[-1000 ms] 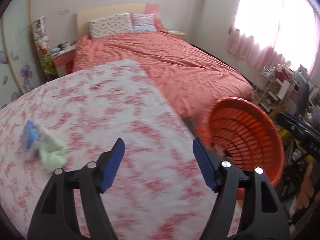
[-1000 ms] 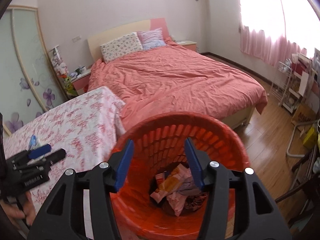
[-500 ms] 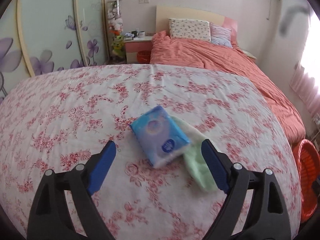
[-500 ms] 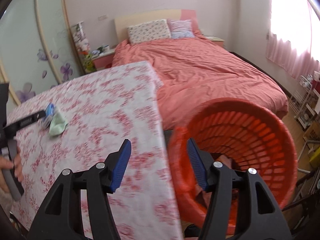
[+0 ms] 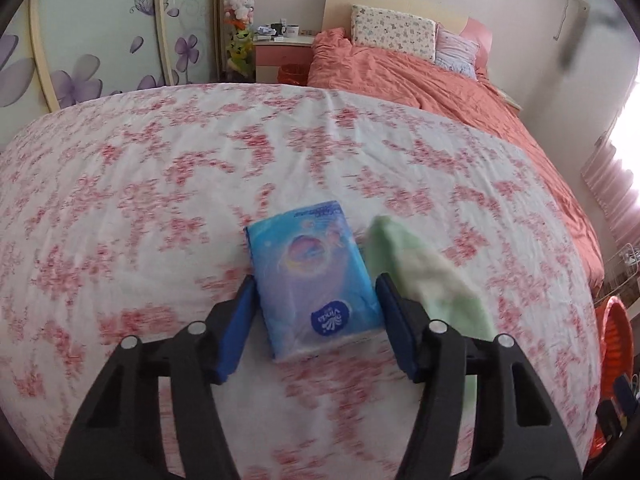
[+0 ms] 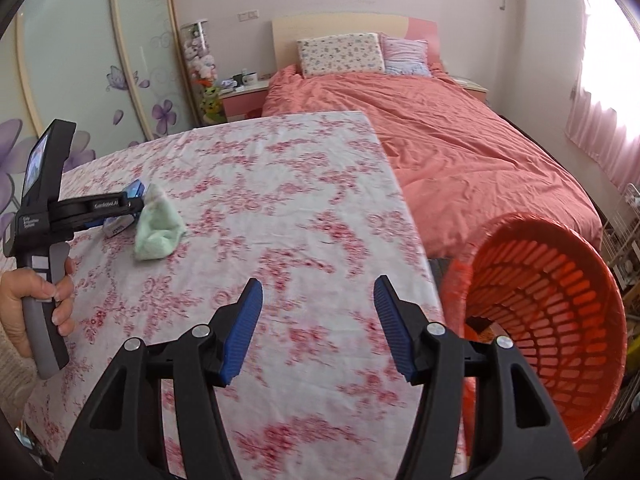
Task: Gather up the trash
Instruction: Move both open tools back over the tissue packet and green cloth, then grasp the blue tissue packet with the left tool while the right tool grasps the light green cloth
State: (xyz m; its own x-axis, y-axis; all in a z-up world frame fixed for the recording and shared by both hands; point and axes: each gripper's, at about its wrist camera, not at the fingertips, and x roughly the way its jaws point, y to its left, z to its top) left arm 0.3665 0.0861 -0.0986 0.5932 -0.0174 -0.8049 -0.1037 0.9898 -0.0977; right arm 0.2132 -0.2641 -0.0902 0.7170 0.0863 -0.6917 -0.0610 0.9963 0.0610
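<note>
Blue tissue pack [image 5: 316, 284] sits between the left gripper's [image 5: 316, 322] closing, not yet gripping jaws

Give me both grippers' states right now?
Left gripper: closing around the blue tissue pack; firm grip cannot be told.
Right gripper: open, empty.

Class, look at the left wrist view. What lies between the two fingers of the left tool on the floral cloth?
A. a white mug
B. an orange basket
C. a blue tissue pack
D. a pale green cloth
C: the blue tissue pack sits between the fingers of the left tool, whose jaws have just been closing around it; the pale green cloth lies just outside the right-hand finger.
</note>
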